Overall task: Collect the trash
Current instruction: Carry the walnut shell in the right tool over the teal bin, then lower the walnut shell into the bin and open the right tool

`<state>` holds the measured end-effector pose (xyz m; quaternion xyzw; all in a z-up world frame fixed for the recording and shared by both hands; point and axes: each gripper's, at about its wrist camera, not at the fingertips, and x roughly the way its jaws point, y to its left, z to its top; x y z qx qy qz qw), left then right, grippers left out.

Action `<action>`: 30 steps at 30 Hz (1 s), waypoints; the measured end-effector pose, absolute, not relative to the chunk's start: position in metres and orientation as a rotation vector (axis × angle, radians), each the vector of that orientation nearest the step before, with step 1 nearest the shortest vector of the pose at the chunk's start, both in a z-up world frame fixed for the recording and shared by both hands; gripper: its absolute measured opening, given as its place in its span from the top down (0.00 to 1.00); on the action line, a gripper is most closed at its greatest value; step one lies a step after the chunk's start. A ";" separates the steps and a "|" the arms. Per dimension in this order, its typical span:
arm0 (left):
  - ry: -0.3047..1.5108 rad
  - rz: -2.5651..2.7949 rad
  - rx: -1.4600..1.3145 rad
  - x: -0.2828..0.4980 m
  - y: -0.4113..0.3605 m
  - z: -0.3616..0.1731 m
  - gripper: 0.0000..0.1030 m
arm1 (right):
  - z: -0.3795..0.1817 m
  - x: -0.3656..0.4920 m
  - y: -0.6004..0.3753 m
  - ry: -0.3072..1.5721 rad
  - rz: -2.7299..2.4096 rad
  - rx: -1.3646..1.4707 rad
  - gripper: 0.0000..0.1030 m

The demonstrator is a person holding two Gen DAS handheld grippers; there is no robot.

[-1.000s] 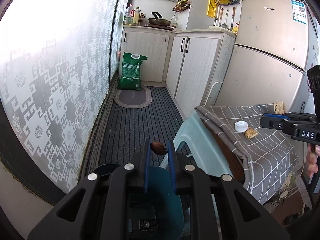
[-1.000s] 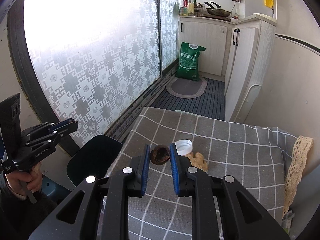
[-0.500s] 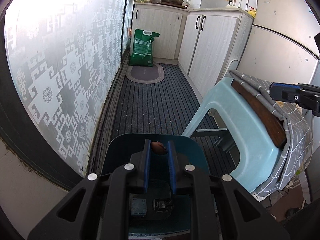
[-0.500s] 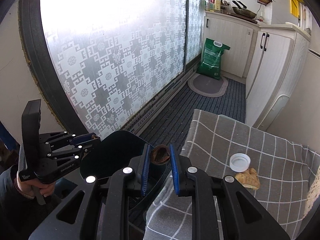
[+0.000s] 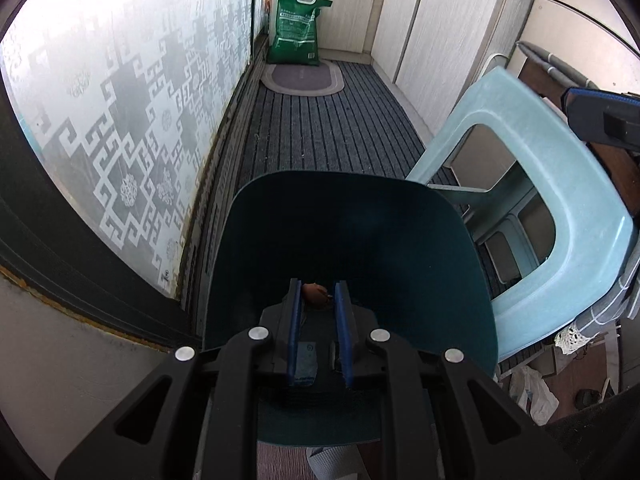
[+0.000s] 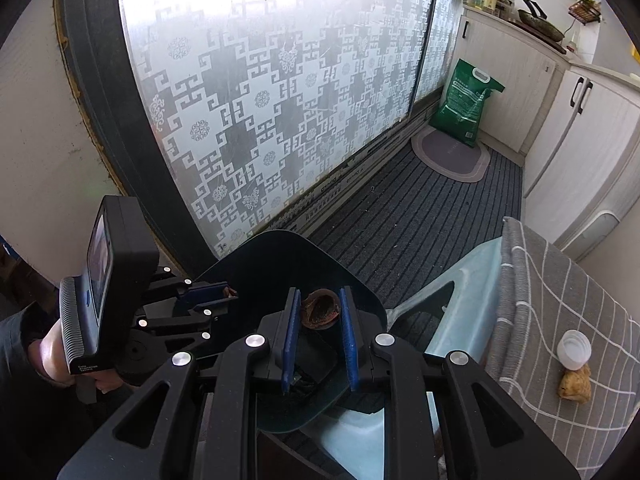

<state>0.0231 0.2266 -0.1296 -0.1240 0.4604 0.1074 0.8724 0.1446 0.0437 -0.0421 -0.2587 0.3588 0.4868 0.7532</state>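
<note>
Your left gripper (image 5: 319, 294) sits over the open trash bin (image 5: 352, 216), a nut shell (image 5: 315, 294) between its pads. Your right gripper (image 6: 320, 312) is just right of it over the same bin, pinching a second shell (image 6: 320, 312). Stool (image 5: 532, 184) stands right of the bin, touching it. Desk (image 6: 560, 292) is right of the stool, with a bottle cap (image 6: 574, 349) on it and a food scrap (image 6: 575, 386) touching the cap's near side. Patterned window (image 6: 260, 100) runs left of the bin. Mat (image 5: 303, 78) lies far down the floor, sack (image 5: 298, 28) behind it against the cabinets (image 5: 432, 20).
</note>
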 end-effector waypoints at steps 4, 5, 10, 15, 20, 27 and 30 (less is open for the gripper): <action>1.009 0.227 -0.273 0.021 0.233 -0.143 0.82 | -0.055 0.137 0.058 0.806 1.065 -0.612 0.81; 1.019 0.223 -0.276 0.020 0.234 -0.146 0.82 | -0.058 0.135 0.062 0.812 1.066 -0.622 0.81; 1.065 0.216 -0.278 0.021 0.232 -0.161 0.82 | -0.074 0.131 0.076 0.855 1.064 -0.665 0.81; 1.100 0.202 -0.275 0.024 0.230 -0.173 0.82 | -0.093 0.132 0.086 0.916 1.047 -0.703 0.81; 1.103 0.183 -0.278 0.026 0.230 -0.174 0.82 | -0.117 0.135 0.097 0.981 1.021 -0.759 0.81; 1.093 0.185 -0.288 0.028 0.233 -0.175 0.81 | -0.146 0.140 0.099 1.059 1.009 -0.782 0.81; 1.051 0.196 -0.286 0.025 0.235 -0.167 0.81 | -0.152 0.143 0.097 1.088 1.008 -0.781 0.81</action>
